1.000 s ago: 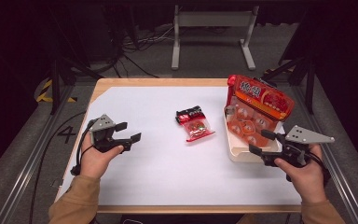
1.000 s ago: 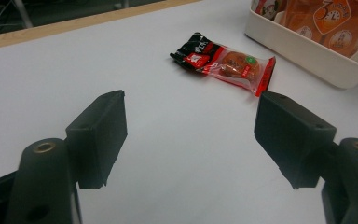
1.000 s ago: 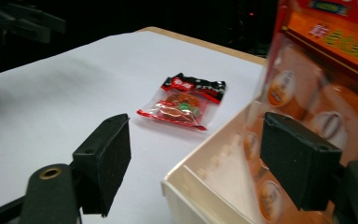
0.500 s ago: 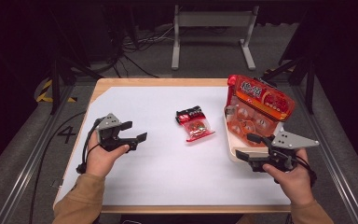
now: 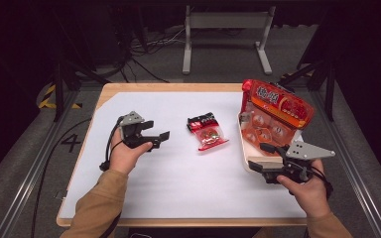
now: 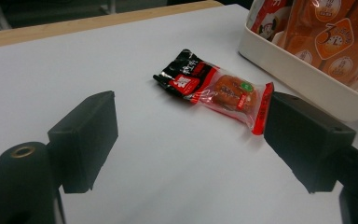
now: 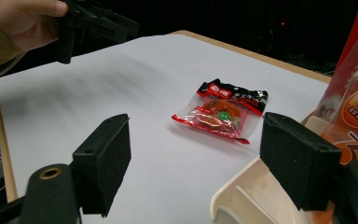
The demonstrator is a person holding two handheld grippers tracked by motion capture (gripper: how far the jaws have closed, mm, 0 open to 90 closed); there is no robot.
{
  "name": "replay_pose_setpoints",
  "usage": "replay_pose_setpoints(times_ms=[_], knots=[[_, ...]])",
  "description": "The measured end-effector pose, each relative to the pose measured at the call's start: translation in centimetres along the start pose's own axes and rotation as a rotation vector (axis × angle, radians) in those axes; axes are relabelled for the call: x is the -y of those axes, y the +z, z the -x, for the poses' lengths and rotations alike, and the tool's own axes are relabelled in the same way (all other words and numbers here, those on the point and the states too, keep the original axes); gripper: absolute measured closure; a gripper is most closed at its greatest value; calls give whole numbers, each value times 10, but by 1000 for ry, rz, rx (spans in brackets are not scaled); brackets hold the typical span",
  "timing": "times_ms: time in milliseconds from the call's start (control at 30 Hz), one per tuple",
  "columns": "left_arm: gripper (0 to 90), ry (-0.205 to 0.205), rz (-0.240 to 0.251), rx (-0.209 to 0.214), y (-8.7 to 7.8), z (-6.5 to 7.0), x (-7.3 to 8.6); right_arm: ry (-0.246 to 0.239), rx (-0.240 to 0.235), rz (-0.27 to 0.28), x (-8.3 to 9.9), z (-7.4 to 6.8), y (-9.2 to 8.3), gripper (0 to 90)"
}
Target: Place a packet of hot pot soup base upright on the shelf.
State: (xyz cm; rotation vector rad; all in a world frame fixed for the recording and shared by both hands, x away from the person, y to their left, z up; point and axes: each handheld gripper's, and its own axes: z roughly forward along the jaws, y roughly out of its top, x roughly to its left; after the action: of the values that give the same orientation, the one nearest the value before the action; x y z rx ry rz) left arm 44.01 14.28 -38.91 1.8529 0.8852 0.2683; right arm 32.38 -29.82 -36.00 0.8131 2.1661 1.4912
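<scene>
Nearest the person, noted left gripper [image 5: 155, 138] and right gripper [image 5: 265, 157], jaws wide apart, holding nothing. Judged approach stage; next move calls for closing on small red-and-black clear-windowed snack packet [image 5: 207, 132]. Found lying flat mid-table between both, untouched. Beyond right gripper, cream plastic tray [image 5: 244, 157] of orange packets.

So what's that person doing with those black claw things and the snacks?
A person sits at a white table with a gripper in each hand. Both the left gripper and the right gripper are open and hold nothing. Two small snack packets lie together in the middle of the table, untouched. On the right, a white tray holds a big red snack bag, and the right gripper hovers at the tray's near edge.
</scene>
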Motion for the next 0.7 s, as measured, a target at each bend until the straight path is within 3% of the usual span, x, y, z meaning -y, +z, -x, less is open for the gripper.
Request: replay_pose_setpoints(times_ms=[167,433,633,700], knots=[[177,-5,-5,17,20,1,-7,-1,1,3,1,1,0,256],[178,-46,-23,37,55,-2,-15,1,5,-3,5,-1,0,259],[192,-21,-33,43,78,0,-21,1,11,2,6,-2,-6,258],[197,-29,-29,45,84,1,-21,1,15,5,6,-2,-9,258]])
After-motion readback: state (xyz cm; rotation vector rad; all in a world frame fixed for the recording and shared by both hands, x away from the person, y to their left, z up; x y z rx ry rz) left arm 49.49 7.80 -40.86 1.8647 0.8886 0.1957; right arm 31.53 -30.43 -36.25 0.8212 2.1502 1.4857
